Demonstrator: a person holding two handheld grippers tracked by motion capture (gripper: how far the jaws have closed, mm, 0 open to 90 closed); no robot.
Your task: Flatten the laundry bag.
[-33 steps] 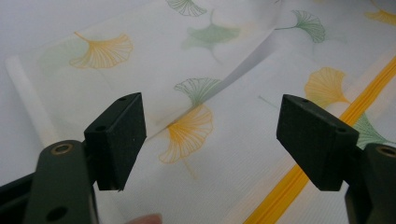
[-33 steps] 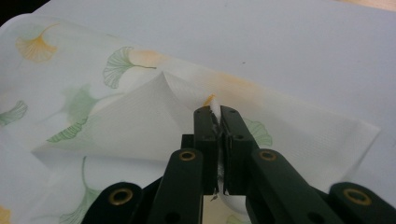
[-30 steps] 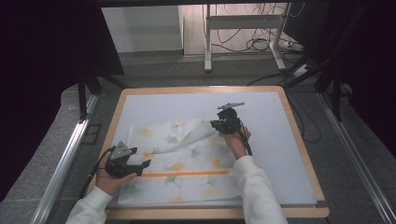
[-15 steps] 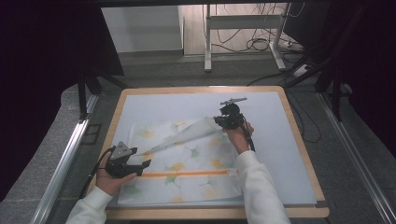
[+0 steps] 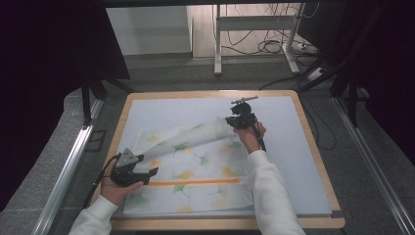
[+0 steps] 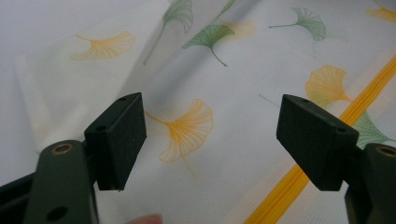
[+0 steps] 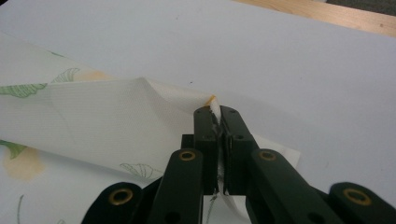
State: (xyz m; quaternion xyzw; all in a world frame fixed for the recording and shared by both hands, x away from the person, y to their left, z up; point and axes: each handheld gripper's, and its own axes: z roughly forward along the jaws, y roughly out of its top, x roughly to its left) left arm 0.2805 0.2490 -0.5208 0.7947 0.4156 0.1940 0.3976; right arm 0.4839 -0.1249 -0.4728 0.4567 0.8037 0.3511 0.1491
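Note:
A white cloth (image 5: pixel 195 169) printed with green and yellow ginkgo leaves and an orange stripe (image 5: pixel 195 182) lies on the white mat. My right gripper (image 5: pixel 234 121) is shut on one corner of the cloth (image 7: pixel 93 121) and holds it lifted near the mat's far middle, so a folded flap stretches from there down to the left. In the right gripper view the jaws (image 7: pixel 217 114) pinch the white edge tight. My left gripper (image 5: pixel 150 172) rests open at the cloth's near-left part. Its pads (image 6: pixel 119 135) stand wide apart above the cloth (image 6: pixel 224 93), with nothing between them.
The white mat (image 5: pixel 293 147) lies on a wooden-edged table (image 5: pixel 320 166). Bare mat stretches to the right of the cloth and behind it. A metal rail (image 5: pixel 68 166) runs along the left. Desk legs (image 5: pixel 218 44) and cables (image 5: pixel 274 46) are on the floor beyond.
My right gripper has moved farther away and to the right with the cloth corner, drawing the flap out longer. The left gripper has stayed put.

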